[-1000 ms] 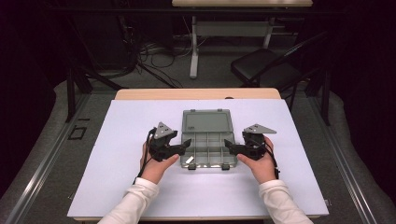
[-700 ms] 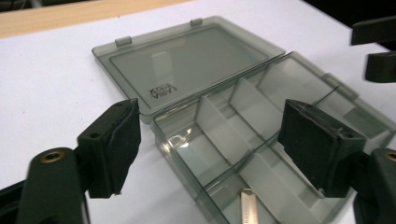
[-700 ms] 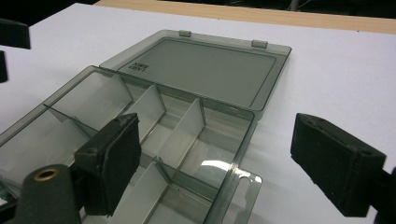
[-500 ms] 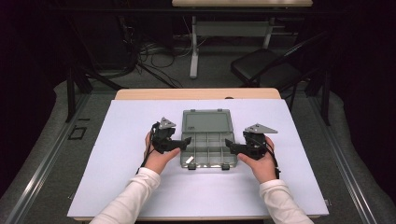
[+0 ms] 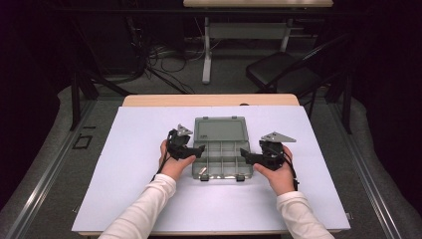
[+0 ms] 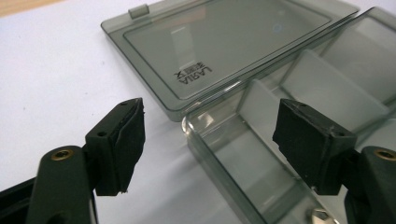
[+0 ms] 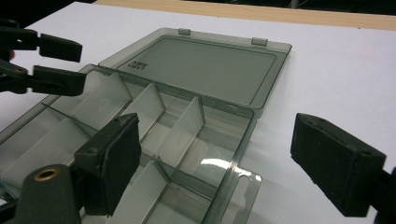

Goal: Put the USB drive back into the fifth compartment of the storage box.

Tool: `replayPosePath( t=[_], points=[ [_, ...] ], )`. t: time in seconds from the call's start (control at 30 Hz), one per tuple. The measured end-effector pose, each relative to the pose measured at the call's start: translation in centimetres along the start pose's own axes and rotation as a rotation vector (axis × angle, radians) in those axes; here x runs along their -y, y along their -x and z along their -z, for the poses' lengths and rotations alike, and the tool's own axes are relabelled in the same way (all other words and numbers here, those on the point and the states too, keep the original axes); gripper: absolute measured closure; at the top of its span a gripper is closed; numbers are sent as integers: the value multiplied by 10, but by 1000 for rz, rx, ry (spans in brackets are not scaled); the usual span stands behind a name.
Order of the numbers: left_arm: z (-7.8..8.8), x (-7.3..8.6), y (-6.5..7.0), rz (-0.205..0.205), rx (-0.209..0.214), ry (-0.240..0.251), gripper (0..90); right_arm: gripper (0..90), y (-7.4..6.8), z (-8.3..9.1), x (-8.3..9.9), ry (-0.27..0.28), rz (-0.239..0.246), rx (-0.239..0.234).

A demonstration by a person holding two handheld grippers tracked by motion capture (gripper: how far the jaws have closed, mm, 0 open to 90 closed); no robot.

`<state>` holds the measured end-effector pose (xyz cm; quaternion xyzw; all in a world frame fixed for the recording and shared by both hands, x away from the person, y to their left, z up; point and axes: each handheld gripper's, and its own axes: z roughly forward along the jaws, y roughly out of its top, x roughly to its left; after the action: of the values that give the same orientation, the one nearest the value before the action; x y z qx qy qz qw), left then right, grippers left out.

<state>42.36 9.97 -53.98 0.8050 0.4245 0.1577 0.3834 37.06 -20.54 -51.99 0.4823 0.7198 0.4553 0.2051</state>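
High view: a clear grey compartment box (image 5: 220,160) lies at the centre of the white table cover (image 5: 124,189), its lid (image 5: 220,130) folded flat open on the far side. The left gripper (image 5: 197,151) sits at the box's left edge, the right gripper (image 5: 246,155) at its right edge, each held in 1 hand. 2 latch tabs stick out of the box's near edge.

Left gripper view: jaws spread, having just been closing a little. The box's corner wall stands between them; 1 pad (image 6: 122,142) is outside over the cover, the other (image 6: 310,137) inside over a compartment. Neither presses the wall. The lid (image 6: 224,42) lies flat beyond, with printed lettering (image 6: 192,74).

Right gripper view: jaws spread wide, 1 pad (image 7: 114,156) over the compartments, the other (image 7: 334,156) outside over the cover; the box's side wall (image 7: 238,154) runs between them, untouched. White dividers (image 7: 184,128) split the tray. The left gripper (image 7: 58,63) shows at the far corner.
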Motion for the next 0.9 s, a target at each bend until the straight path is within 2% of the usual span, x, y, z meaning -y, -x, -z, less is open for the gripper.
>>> replayPosePath(
  t=[0.2, 0.43, 0.47, 0.53, 0.6, 0.7, 0.73, 0.8, 0.9],
  points=[
    [-9, 3, -5, 6, -6, -26, 329, 157, 1, 0, 0, -4, -5, -2],
    [-17, 7, -4, -2, -32, -42, 341, 157, 2, -1, 1, -4, -5, -2],
    [-17, 7, -5, -3, -22, -55, 342, 157, 2, -1, 1, -4, -6, -2],
    [-19, 7, -4, -7, -35, -46, 345, 157, 2, -2, 1, -6, -10, -1],
    [-20, 7, -4, -24, -27, -58, 346, 157, 2, -2, 2, -8, -12, -1],
    [-23, 9, -3, -48, -50, -61, 360, 157, 3, -2, 2, -8, -11, -1],
    [-23, 9, -3, -57, -37, -74, 365, 157, 3, -2, 2, -8, -14, -1],
    [-24, 10, -3, -67, -37, -52, 371, 157, 3, -2, 2, -7, -12, -1],
    [-24, 9, -3, -92, -14, -54, 415, 157, 4, -2, 2, -7, -15, 1]
  ],
)
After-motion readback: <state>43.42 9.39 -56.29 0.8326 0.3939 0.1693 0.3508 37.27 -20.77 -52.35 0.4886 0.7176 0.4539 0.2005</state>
